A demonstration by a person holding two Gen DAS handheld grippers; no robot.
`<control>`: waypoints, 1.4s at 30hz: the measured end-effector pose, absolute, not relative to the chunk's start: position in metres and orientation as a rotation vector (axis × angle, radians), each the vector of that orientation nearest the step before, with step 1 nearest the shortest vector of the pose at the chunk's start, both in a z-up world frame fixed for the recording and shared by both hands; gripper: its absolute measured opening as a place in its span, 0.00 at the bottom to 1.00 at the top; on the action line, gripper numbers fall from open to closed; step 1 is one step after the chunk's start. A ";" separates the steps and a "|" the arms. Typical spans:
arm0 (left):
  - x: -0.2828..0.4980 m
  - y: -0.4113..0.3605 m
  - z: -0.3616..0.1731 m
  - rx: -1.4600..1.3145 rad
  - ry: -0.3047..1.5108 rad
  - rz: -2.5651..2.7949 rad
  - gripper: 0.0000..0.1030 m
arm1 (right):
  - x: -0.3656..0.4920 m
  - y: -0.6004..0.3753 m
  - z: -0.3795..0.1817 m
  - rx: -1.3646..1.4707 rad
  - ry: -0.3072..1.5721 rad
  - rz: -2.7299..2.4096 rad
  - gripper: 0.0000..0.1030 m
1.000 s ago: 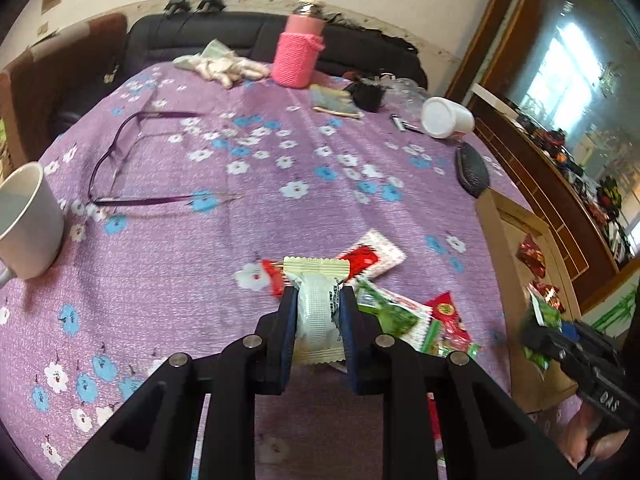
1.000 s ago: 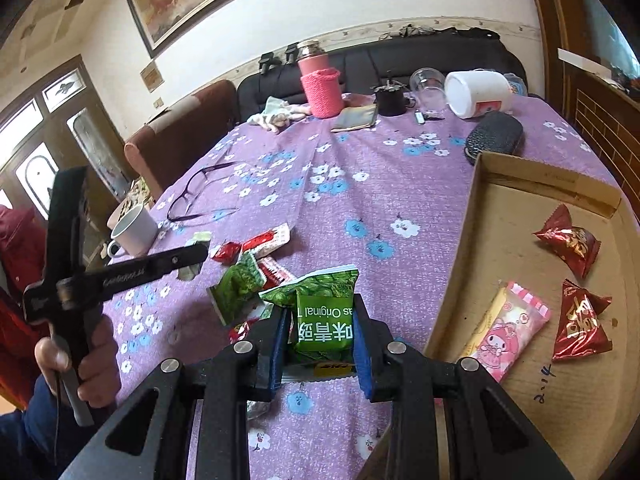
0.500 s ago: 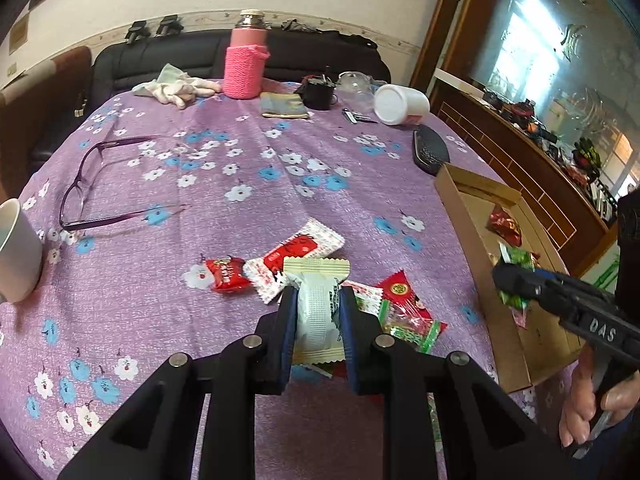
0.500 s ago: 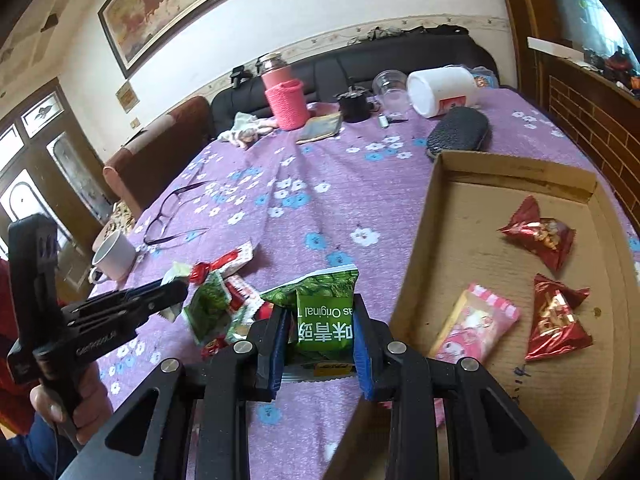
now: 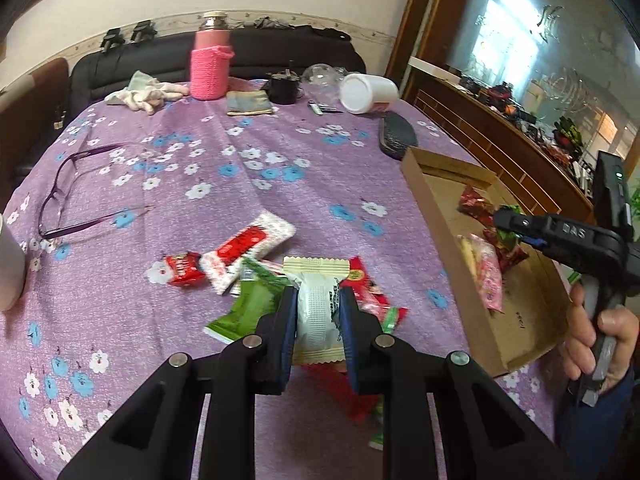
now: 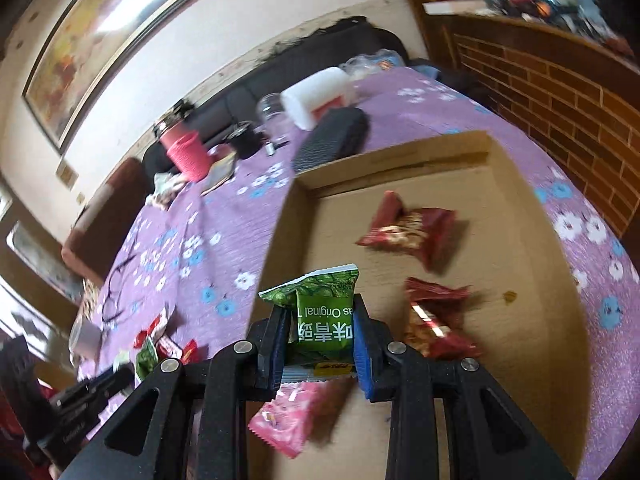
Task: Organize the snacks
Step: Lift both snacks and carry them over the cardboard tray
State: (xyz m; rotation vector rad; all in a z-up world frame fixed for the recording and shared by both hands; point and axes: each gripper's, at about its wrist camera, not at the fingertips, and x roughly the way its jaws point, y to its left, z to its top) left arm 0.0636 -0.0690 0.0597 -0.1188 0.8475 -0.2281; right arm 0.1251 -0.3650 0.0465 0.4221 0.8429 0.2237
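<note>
- Left gripper (image 5: 318,312), one: jaws clamped on one white snack packet (image 5: 316,308) with cream crimped ends, held above the loose pile at 6 o'clock on the table; gripper angled downward.
- Right gripper (image 6: 320,330), one: jaws clamped on one green pea-snack packet (image 6: 324,320), held over the near left part of the cardboard tray (image 6: 532,320); gripper angled downward and rolled, so the room looks tilted. In the left wrist view a hand (image 5: 600,344) grips its handle at 3 o'clock.
- Loose snacks on the purple floral tablecloth (image 5: 240,168), just beyond the left gripper: one green packet (image 5: 248,308), one small red candy (image 5: 182,270), one long white-and-red wrapper (image 5: 246,246), one red-and-green packet (image 5: 372,292); more lie beneath the gripper, count unclear.
- Tray contents, right wrist view: one pink packet (image 6: 286,416) nearest, two dark red packets (image 6: 436,320) (image 6: 412,228) beyond.
- Eyeglasses (image 5: 76,196), one pair, 10 o'clock.
- Mug (image 5: 10,268), one, at 9 o'clock, cut off by the frame.
- Black case (image 5: 396,136), one, beyond the tray.
- Far edge, 12 o'clock: one pink knit-sleeved flask (image 5: 211,62), one white tub on its side (image 5: 368,92), one crumpled cloth (image 5: 146,94).
</note>
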 end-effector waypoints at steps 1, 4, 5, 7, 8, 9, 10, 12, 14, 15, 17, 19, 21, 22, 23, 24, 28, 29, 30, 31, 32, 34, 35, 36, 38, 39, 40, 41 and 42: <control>0.063 -0.072 0.061 -0.115 0.847 -0.234 0.19 | 0.126 -0.369 0.046 0.430 0.843 0.213 0.30; 0.059 -0.089 0.067 -0.097 0.847 -0.269 0.19 | 0.127 -0.379 0.045 0.456 0.850 0.193 0.30; 0.059 -0.095 0.069 -0.094 0.851 -0.280 0.19 | 0.127 -0.382 0.044 0.464 0.854 0.185 0.30; 0.058 -0.108 0.071 -0.090 0.862 -0.310 0.19 | 0.128 -0.389 0.042 0.475 0.865 0.171 0.30; 0.058 -0.117 0.073 -0.086 0.868 -0.328 0.19 | 0.128 -0.390 0.041 0.482 0.869 0.169 0.30; 0.059 -0.124 0.074 -0.084 0.871 -0.341 0.19 | 0.129 -0.392 0.040 0.489 0.874 0.170 0.30; 0.059 -0.133 0.075 -0.082 0.873 -0.358 0.19 | 0.129 -0.392 0.040 0.491 0.876 0.170 0.30; 0.061 -0.152 0.077 -0.078 0.878 -0.390 0.19 | 0.130 -0.393 0.039 0.493 0.879 0.169 0.30; 0.063 -0.174 0.076 -0.076 0.888 -0.427 0.19 | 0.129 -0.394 0.039 0.490 0.878 0.170 0.30; 0.064 -0.186 0.075 -0.070 0.895 -0.448 0.19 | 0.129 -0.395 0.040 0.488 0.877 0.167 0.30; 0.064 -0.206 0.071 -0.052 0.906 -0.476 0.19 | 0.129 -0.397 0.041 0.487 0.869 0.152 0.30; 0.065 -0.226 0.066 -0.029 0.916 -0.503 0.19 | 0.127 -0.403 0.044 0.487 0.851 0.118 0.30; 0.064 -0.242 0.059 -0.006 0.924 -0.518 0.19 | 0.126 -0.410 0.045 0.495 0.842 0.096 0.30; 0.064 -0.248 0.055 0.004 0.929 -0.524 0.19 | 0.126 -0.413 0.045 0.495 0.842 0.082 0.30; 0.063 -0.253 0.051 0.014 0.933 -0.530 0.19 | 0.126 -0.415 0.044 0.494 0.843 0.066 0.30; 0.063 -0.257 0.047 0.024 0.935 -0.532 0.19 | 0.126 -0.417 0.043 0.489 0.846 0.047 0.30; 0.065 -0.260 0.038 0.042 0.938 -0.536 0.19 | 0.128 -0.419 0.038 0.476 0.872 0.008 0.30; 0.066 -0.260 0.037 0.041 0.940 -0.536 0.19 | 0.128 -0.419 0.038 0.477 0.874 0.007 0.30; 0.067 -0.259 0.035 0.041 0.942 -0.536 0.19 | 0.129 -0.419 0.038 0.475 0.875 0.002 0.30; 0.068 -0.258 0.034 0.040 0.944 -0.536 0.19 | 0.129 -0.419 0.037 0.469 0.878 -0.007 0.30; 0.068 -0.258 0.033 0.040 0.945 -0.535 0.19 | 0.130 -0.419 0.037 0.465 0.880 -0.014 0.30; 0.070 -0.257 0.032 0.040 0.946 -0.532 0.19 | 0.131 -0.419 0.036 0.459 0.884 -0.023 0.30; 0.070 -0.256 0.031 0.040 0.946 -0.534 0.19 | 0.132 -0.417 0.035 0.453 0.886 -0.031 0.30; 0.070 -0.256 0.031 0.040 0.944 -0.534 0.19 | 0.132 -0.417 0.035 0.449 0.886 -0.039 0.30; 0.069 -0.256 0.030 0.048 0.938 -0.531 0.19 | 0.132 -0.417 0.035 0.448 0.886 -0.039 0.30; 0.068 -0.257 0.030 0.054 0.933 -0.528 0.19 | 0.131 -0.417 0.035 0.447 0.886 -0.041 0.30; 0.068 -0.257 0.030 0.059 0.931 -0.526 0.19 | 0.131 -0.417 0.036 0.446 0.885 -0.040 0.30; 0.066 -0.258 0.030 0.068 0.927 -0.523 0.19 | 0.131 -0.417 0.036 0.445 0.886 -0.040 0.30; 0.065 -0.258 0.029 0.073 0.924 -0.521 0.19 | 0.131 -0.417 0.035 0.445 0.886 -0.041 0.30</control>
